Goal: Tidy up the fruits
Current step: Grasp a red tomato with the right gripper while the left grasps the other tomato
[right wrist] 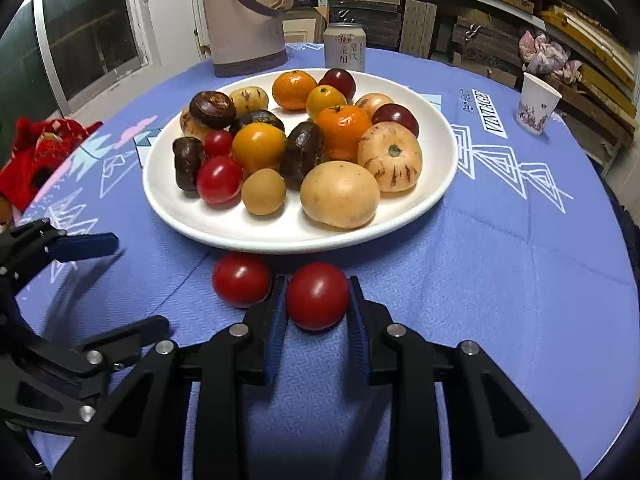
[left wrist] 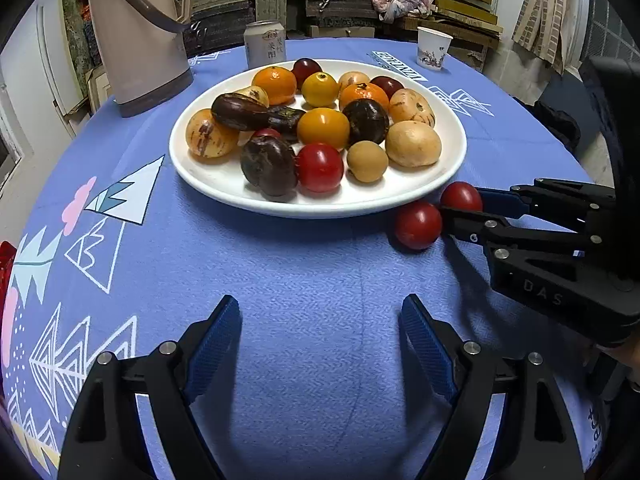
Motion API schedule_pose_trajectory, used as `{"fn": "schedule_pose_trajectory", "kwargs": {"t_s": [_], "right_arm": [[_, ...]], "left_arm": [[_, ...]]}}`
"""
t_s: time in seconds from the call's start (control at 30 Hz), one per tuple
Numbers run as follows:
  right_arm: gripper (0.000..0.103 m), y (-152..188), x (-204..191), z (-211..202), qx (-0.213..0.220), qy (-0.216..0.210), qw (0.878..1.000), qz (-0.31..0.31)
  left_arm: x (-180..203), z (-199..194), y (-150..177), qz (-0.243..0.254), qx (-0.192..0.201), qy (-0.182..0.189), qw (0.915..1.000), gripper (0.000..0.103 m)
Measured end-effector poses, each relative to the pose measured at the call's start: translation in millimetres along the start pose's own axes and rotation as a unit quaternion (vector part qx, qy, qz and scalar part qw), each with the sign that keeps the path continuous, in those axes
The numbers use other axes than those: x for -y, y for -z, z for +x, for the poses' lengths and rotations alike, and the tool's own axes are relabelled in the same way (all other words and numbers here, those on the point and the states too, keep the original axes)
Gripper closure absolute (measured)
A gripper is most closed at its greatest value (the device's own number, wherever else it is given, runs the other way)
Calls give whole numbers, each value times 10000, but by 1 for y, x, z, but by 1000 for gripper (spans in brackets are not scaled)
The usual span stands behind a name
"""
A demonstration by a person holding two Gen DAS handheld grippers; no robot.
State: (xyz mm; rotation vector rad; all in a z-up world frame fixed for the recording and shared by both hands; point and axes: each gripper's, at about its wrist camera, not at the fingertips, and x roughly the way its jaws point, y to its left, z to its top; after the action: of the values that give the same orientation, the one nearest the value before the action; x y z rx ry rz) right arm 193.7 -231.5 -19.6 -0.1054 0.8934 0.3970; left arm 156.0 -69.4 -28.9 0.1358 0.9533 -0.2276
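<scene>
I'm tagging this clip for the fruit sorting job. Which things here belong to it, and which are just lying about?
Belongs to the job:
white plate of mixed fruit
red tomato between the right gripper fingers
second red tomato beside it

Just lying about:
thermos jug
drink can
paper cup
red cloth

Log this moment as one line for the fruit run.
right tongs: around red tomato on tablecloth | second tomato: beside it | left tongs: open, empty | plate: full of fruit

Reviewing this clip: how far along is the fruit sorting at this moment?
Early. Two red tomatoes sit on the tablecloth off the plate: one loose, the other between the right gripper fingers. The left gripper is open and empty. The mixed pile remains unsorted.
</scene>
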Motion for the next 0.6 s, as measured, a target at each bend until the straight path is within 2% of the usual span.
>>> {"fn": "schedule_pose_trajectory", "kwargs": {"t_s": [0.27, 0.43, 0.6], "right_arm": [[74, 11, 9, -29, 334, -186, 9992, 130], [74, 22, 25, -41, 439, -256, 9979, 414], [74, 30, 41, -50, 527, -308, 9959, 665]], "left_arm": [[10, 0, -5, 46, 12, -58, 10000, 19], [20, 7, -16, -93, -53, 144, 9998, 19], [31, 21, -26, -220, -130, 184, 9995, 19]]}}
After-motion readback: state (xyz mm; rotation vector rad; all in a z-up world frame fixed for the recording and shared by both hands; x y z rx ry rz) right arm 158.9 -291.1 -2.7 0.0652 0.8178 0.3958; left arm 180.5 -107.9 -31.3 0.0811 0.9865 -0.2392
